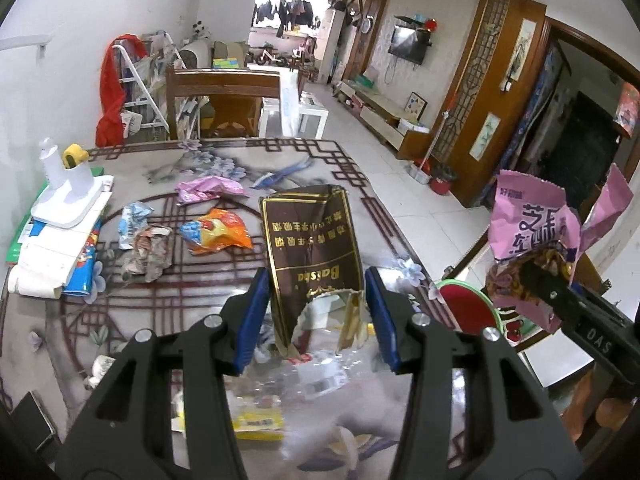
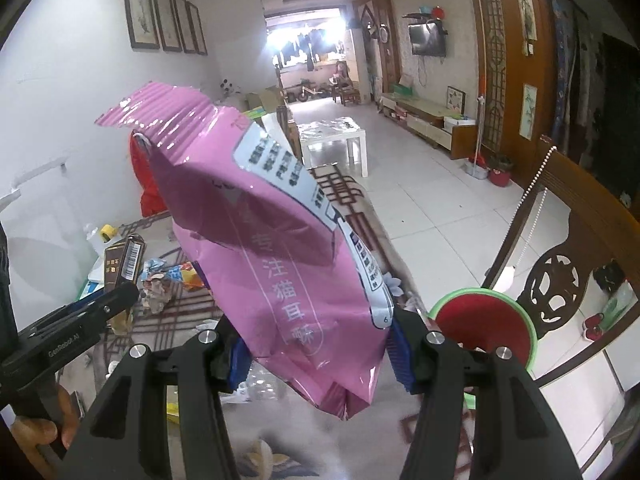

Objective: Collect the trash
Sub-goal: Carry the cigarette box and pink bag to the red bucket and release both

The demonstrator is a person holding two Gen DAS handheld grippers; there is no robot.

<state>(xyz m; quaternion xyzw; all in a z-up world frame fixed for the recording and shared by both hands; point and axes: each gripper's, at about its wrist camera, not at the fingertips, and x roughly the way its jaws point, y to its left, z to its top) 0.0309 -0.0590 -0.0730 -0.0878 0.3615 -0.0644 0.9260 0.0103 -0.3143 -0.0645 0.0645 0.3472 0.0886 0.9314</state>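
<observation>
Left wrist view sat just behind the left gripper (image 1: pixel 316 312), looking forward and down along its fingers across the patterned table (image 1: pixel 168 292) toward the far end of the living room. Brown carton (image 1: pixel 314 248) stood very near the lens; right gripper (image 1: pixel 532 276) with the pink bag (image 1: pixel 532 224) entered at the right edge

Right wrist view rode behind the right gripper (image 2: pixel 316 352), same heading, pink bag (image 2: pixel 272 240) filling the centre at close range; left gripper (image 2: pixel 108 304) showed at lower left

Both views shared the table, the red basin (image 1: pixel 468 308) (image 2: pixel 480 328), white side table (image 1: pixel 308 114) (image 2: pixel 340 136), wall TV (image 1: pixel 408 44) (image 2: pixel 428 40)
</observation>
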